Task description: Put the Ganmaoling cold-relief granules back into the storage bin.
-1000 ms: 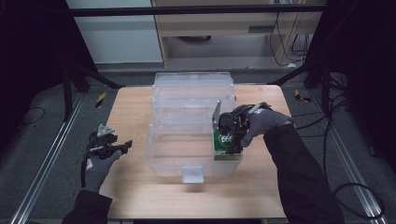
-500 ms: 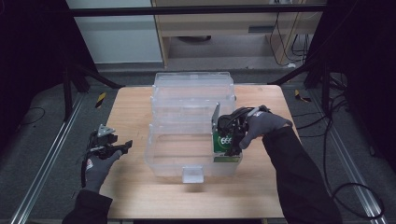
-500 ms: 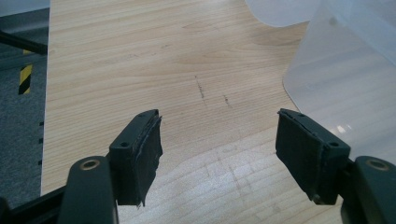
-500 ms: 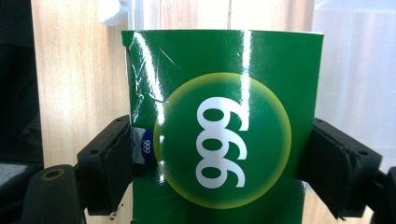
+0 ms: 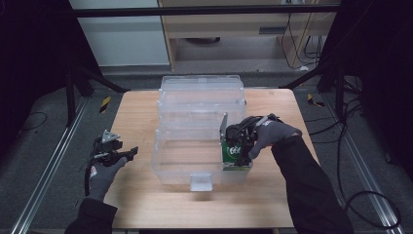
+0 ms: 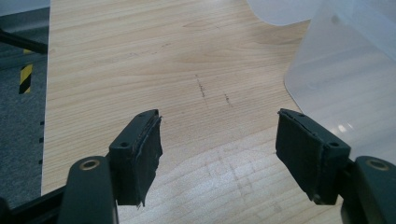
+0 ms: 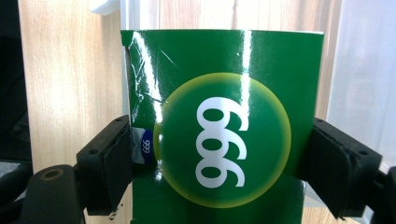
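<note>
A pale wooden worktop [image 5: 136, 122] carries a large clear plastic storage bin [image 5: 202, 131] with stepped tiers, seen from above. At the bin's near right corner, the right tongs [image 5: 234, 152], held by a grey-gloved hand [image 5: 272, 134], pinch a glossy green cardboard box [image 5: 234, 157] printed with a pale round badge and white numerals. In the high view the box appears to stand on end, long axis roughly vertical, printed face turned toward the near edge of the worktop; whether it sits inside the bin wall or just against it is hard to tell through the clear plastic.

In the right gripper view the box [image 7: 222, 126] is gripped across its width between the two black pads [image 7: 109, 170], its long axis running away from the camera. The numerals read sideways, one upper corner is creased and torn, and the lower end is cut off by the frame.

The left tongs [image 5: 127, 154] rest low over bare worktop, well left of the bin, jaws spread wide and holding nothing. In the left gripper view the left tongs [image 6: 217, 154] frame only wood grain, with the bin's frosted wall [image 6: 345, 88] at right.
</note>
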Available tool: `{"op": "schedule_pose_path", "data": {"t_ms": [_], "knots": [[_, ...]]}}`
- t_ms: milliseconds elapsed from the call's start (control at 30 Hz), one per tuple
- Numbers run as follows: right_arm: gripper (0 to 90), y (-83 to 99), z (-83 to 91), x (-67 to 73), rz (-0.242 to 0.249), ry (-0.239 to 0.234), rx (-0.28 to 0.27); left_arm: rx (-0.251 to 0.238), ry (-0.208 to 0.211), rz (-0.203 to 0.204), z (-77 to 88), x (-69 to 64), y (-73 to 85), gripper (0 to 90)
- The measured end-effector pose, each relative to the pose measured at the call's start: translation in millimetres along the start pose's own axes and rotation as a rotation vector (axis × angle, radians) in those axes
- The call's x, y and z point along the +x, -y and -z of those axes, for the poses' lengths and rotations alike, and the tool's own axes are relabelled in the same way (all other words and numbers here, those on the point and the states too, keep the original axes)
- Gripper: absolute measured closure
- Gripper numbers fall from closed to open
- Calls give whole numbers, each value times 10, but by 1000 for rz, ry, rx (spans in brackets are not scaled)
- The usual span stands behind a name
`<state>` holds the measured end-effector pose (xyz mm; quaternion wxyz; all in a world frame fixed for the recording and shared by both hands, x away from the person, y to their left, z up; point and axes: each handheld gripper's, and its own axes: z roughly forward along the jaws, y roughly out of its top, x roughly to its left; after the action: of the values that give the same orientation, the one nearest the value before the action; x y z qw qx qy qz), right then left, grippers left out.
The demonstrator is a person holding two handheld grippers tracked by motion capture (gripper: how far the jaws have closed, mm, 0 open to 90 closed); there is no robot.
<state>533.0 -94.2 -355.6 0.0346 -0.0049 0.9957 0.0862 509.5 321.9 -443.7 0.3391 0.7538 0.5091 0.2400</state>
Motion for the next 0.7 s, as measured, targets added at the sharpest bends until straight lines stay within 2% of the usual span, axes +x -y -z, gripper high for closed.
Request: {"op": "schedule_pose_path", "data": {"t_ms": [33, 200, 233, 300, 700], "knots": [[180, -6, 4, 2, -11, -7, 12, -2, 0, 0, -2, -2, 0, 303], [179, 25, -50, -8, -24, -15, -12, -1, 0, -1, -6, -4, 1, 303], [179, 34, -61, -16, -7, -12, -15, 0, 0, -1, -8, -3, 2, 303], [178, 32, -70, -18, -4, -12, -12, -1, 0, 0, -12, -4, 3, 303], [175, 21, -190, -24, -15, -14, 3, 4, 2, -1, -12, -11, 3, 303]]}}
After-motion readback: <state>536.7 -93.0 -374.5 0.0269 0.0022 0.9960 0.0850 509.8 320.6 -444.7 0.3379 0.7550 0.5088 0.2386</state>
